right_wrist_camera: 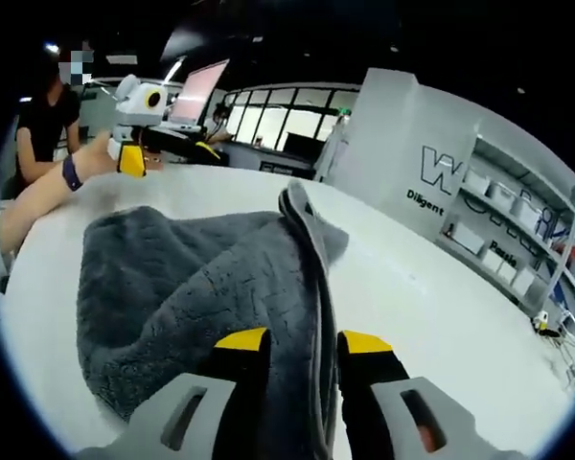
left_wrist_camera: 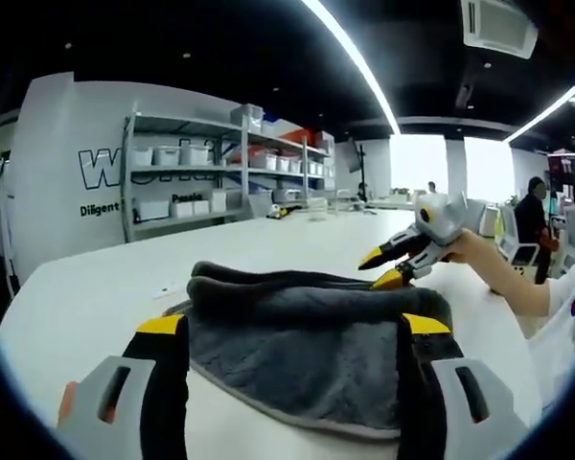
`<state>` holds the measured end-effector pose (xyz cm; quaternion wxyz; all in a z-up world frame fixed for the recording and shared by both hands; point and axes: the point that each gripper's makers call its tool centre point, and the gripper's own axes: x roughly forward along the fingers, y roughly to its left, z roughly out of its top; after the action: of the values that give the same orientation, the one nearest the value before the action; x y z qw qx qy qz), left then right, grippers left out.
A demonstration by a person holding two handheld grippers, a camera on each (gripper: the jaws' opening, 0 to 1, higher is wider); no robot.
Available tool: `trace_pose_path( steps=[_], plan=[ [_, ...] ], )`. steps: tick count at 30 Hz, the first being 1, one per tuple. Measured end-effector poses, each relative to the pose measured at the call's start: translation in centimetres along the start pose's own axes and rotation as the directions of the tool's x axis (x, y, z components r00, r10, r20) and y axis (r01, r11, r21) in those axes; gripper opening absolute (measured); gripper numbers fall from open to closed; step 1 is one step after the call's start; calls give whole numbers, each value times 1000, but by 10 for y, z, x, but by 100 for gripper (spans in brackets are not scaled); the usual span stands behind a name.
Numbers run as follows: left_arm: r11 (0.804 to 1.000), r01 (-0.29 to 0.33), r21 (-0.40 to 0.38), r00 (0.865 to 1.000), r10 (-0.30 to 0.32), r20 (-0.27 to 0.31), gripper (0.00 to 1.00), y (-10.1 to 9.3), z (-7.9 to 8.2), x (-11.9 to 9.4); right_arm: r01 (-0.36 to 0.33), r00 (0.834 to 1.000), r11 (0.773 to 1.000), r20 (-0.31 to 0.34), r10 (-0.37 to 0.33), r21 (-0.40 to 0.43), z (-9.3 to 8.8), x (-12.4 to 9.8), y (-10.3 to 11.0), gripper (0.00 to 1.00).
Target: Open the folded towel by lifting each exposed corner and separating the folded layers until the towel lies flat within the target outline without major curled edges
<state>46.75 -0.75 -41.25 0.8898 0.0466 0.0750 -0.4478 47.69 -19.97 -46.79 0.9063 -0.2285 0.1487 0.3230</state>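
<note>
Nearest the lens in the right gripper view, the right gripper (right_wrist_camera: 302,343) had its yellow-tipped jaws pinching a raised fold of the grey towel (right_wrist_camera: 187,287), the pale-bound hem running up between them. The towel lay rumpled and still partly folded on the white bench (right_wrist_camera: 431,297), its bulk spreading toward the person's side.

In the left gripper view, the left gripper (left_wrist_camera: 294,328) stood with jaws spread wide, one on each side of the towel's (left_wrist_camera: 307,350) near hem, the cloth lying slack between them; whether either jaw touched it I could not tell. The right gripper (left_wrist_camera: 387,268) came in from the right at the towel's far corner, held by a hand (left_wrist_camera: 465,247).

The bench (left_wrist_camera: 86,297) stretched bare and white around the towel, with plenty of free surface toward its far edge and its rounded near corner. Beyond it stood a white wall with dark lettering (right_wrist_camera: 439,177) and metal shelves (left_wrist_camera: 187,172) loaded with white bins. Strip lights (left_wrist_camera: 355,57) ran across the dark ceiling, bright windows (left_wrist_camera: 422,163) showed at the back, and people (left_wrist_camera: 532,216) stood by them.
</note>
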Motion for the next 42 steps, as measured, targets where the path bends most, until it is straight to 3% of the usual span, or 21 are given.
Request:
trace_pose_path(
  steps=[4, 8, 12, 14, 24, 37, 42],
  plan=[
    [1000, 0, 1, 1000, 0, -5, 88, 1, -1, 0, -4, 1000, 1000, -31, 3, -15, -7, 3, 1, 21],
    [1000, -1, 2, 1000, 1, -9, 88, 3, -1, 0, -14, 1000, 1000, -24, 14, -4, -7, 2, 1, 10],
    [1000, -2, 6, 1000, 2, -20, 88, 4, -4, 1, -23, 999, 1000, -44, 23, -2, -12, 4, 1, 8],
    [1000, -2, 8, 1000, 2, -24, 88, 3, -4, 1, -23, 999, 1000, -42, 23, -6, -11, 4, 1, 0],
    [1000, -4, 10, 999, 4, -33, 88, 3, -6, 2, -25, 1000, 1000, -13, 25, -9, -6, 1, -1, 0],
    [1000, -1, 16, 999, 2, -50, 88, 3, -10, 3, 71, 996, 997, 59, -72, 23, 7, -9, -24, 0],
    [1000, -1, 17, 999, 2, -54, 88, 4, -10, 3, 104, 984, 994, 143, -109, 40, 23, -17, -31, 0]
  ],
)
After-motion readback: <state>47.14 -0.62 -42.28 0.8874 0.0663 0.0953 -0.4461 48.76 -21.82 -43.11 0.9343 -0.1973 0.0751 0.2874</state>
